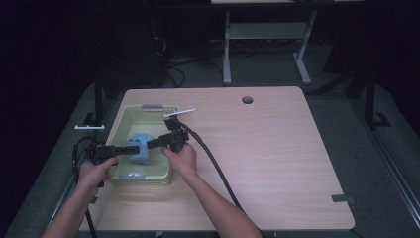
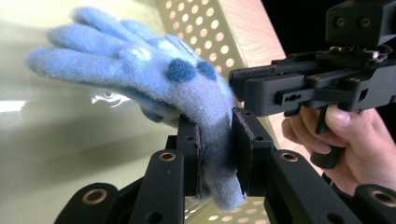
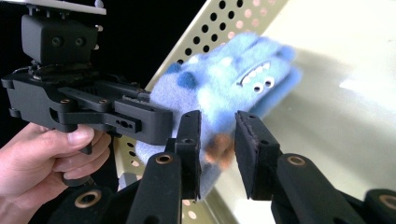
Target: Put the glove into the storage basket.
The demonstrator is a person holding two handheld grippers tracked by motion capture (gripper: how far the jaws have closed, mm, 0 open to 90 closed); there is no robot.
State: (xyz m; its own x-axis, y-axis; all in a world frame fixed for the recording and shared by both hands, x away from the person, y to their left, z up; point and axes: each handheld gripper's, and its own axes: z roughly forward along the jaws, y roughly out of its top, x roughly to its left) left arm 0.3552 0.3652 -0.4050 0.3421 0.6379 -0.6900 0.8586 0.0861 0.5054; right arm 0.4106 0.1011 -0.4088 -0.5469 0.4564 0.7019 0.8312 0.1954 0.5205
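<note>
A fuzzy blue plush glove (image 1: 140, 148) with darker blue spots, small eyes and teeth hangs just above a pale yellow perforated basket (image 1: 121, 119) at the table's left side. My left gripper (image 1: 130, 148) comes in from the left. Its jaws are shut on the glove's (image 2: 154, 74) cuff end (image 2: 217, 144). From the right, my right gripper (image 1: 150, 144) closes its pads (image 3: 218, 144) on another edge of the glove (image 3: 224, 84), by a brown patch. Each gripper view shows the other gripper close by, the right gripper (image 2: 233, 86) and the left gripper (image 3: 170, 123).
The basket wall (image 2: 210, 37) and its smooth floor (image 3: 336, 93) lie right under the glove. A white paper strip (image 1: 179, 113) rests behind the basket. The wooden table (image 1: 277, 163) has a cable hole (image 1: 247, 99). A black cable (image 1: 218, 168) trails from the right gripper.
</note>
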